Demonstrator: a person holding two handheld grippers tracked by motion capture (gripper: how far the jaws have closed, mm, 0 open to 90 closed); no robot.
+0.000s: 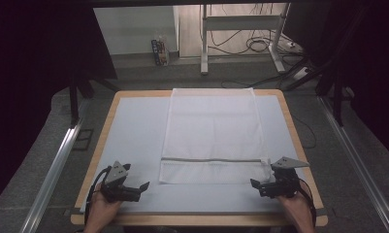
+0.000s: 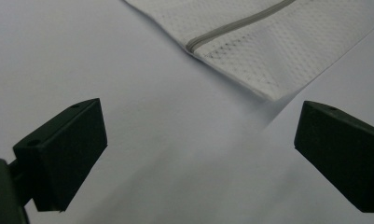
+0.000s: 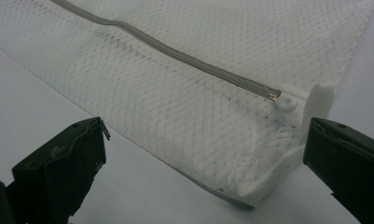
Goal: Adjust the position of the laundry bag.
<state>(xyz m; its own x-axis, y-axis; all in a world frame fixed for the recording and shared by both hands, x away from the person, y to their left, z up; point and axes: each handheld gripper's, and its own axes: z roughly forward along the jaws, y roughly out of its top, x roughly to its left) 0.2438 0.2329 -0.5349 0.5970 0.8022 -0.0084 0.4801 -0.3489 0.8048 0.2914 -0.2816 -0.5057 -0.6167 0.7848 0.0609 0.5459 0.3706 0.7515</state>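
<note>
A white mesh laundry bag [image 1: 211, 136] lies flat on the desk [image 1: 134, 136], running from the far edge toward the person, with its grey zipper [image 1: 214, 159] crossing it close to the near end. Taking the bag as the landmark: the left claw [image 1: 144, 187] rests on the desk just off the bag's near left corner, apart from the cloth, and its jaws stand wide with nothing between them. In the left gripper view that corner [image 2: 273, 95] lies ahead of the jaws and untouched. The right claw [image 1: 253, 184] sits at the bag's near right corner, also wide open. In the right gripper view the corner [image 3: 250, 196] lies between the jaws, which stand clear of the mesh; the zipper's end [image 3: 274, 95] and a white tab [image 3: 321, 100] are just above the right-hand jaw.

This looks like the approach step, before any grasp: both claws are lined up on the near corners, perhaps to fold the bag or to work the zipper; I cannot tell which. The next move would call for the right claw to close on its corner cleanly, pinching both layers of mesh, and for the left claw to slide forward to its corner first.
</note>
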